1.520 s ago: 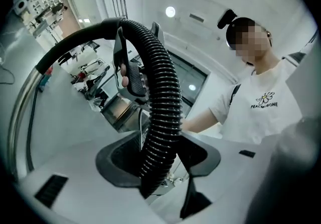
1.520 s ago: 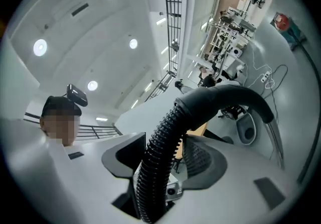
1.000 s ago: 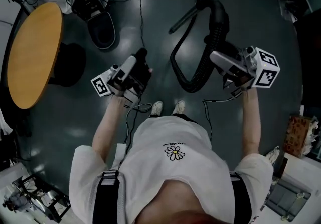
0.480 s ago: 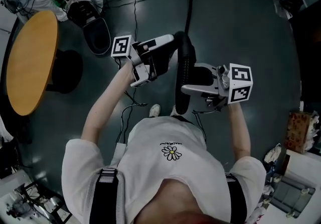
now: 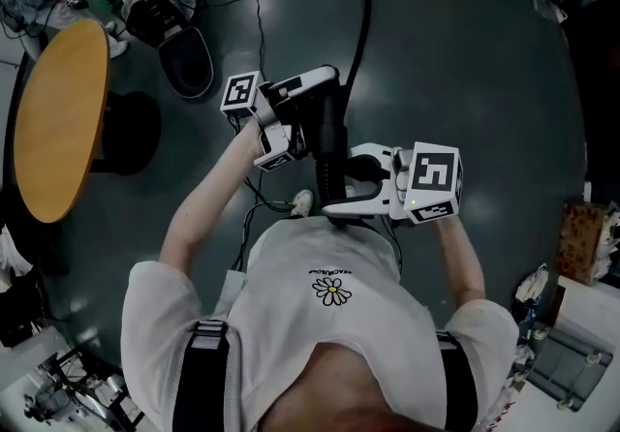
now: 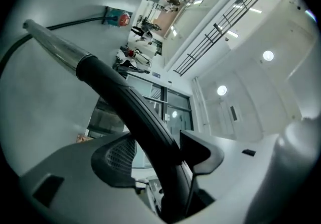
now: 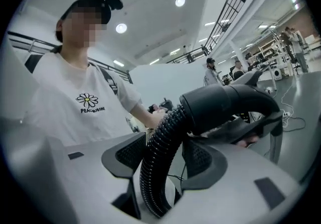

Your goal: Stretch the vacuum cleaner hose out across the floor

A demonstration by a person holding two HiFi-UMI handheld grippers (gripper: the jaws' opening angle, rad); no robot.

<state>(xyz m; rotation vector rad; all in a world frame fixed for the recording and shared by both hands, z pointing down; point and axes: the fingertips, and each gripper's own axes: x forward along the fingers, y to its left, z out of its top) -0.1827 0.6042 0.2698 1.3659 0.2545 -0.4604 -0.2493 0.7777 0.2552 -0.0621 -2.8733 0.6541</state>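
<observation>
- Left gripper (image 5: 315, 110): fingers (image 6: 115, 155) part open, just been widening. Rigid curved handle (image 6: 130, 102) runs between them, seemingly leaning on one pad only, gap at the other (smooth plastic, apt to slip).
- Metal wand (image 6: 52, 44) continues from handle, runs off over floor (image 5: 465, 52).
- Right gripper (image 5: 354, 183): fingers closed on ribbed hose (image 7: 158, 168), just below where it enters handle.
- Hose probably light, bendy, springy; ribs give purchase. Best hold near handle end, not mid-length.
- Hose up off floor, between both grippers, before person's chest.
</observation>
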